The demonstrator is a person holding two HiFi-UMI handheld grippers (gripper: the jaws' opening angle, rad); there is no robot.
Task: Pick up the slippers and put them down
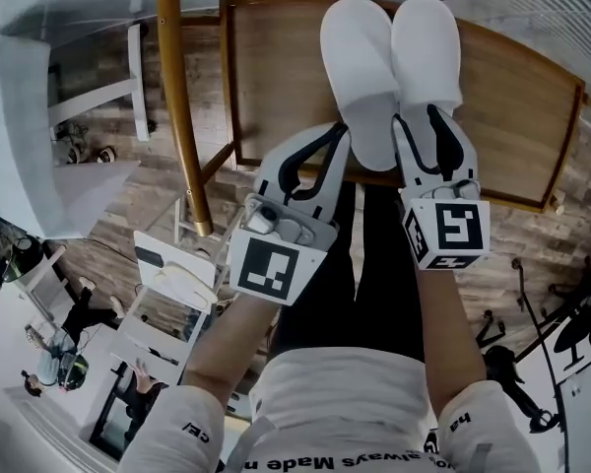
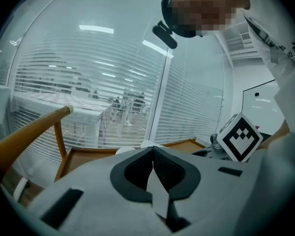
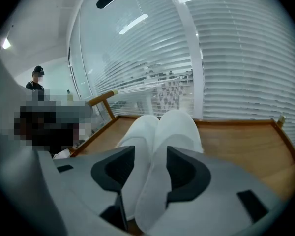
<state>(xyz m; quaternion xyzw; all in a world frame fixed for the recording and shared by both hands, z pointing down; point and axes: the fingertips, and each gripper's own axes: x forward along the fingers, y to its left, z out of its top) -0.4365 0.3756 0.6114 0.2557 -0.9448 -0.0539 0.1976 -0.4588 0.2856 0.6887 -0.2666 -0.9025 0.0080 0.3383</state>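
Where the person's white short-sleeved shirt (image 1: 355,402) fills the bottom of the head view, two bare forearms reach forward and down, each ending at a cube with black-and-white square markers: the left cube (image 1: 271,269) and the right cube (image 1: 448,230). Just beyond the cubes, the left gripper (image 2: 152,149) has its dark pads clenched together at the tips. A thin pale sliver shows in the narrow gap behind those tips, and I cannot tell what it is. In the head view this gripper's tips sit right at the near left edge of the left slipper. The right gripper (image 3: 151,154) has its jaws spread wide, released rather than squeezing. The near ends of the pair of white soft fabric slippers (image 1: 364,67) run between its two pads, mostly the right slipper, with the left slipper's edge beside the left pad. Both slippers lie flat and side by side, touching along their length, toes pointing away, on the brown wooden seat with a raised rim (image 1: 512,97). A curved golden-brown wooden rail (image 1: 177,97) rises at the seat's left. Farthest off, pale horizontal blinds behind glass (image 3: 226,48) close the view.
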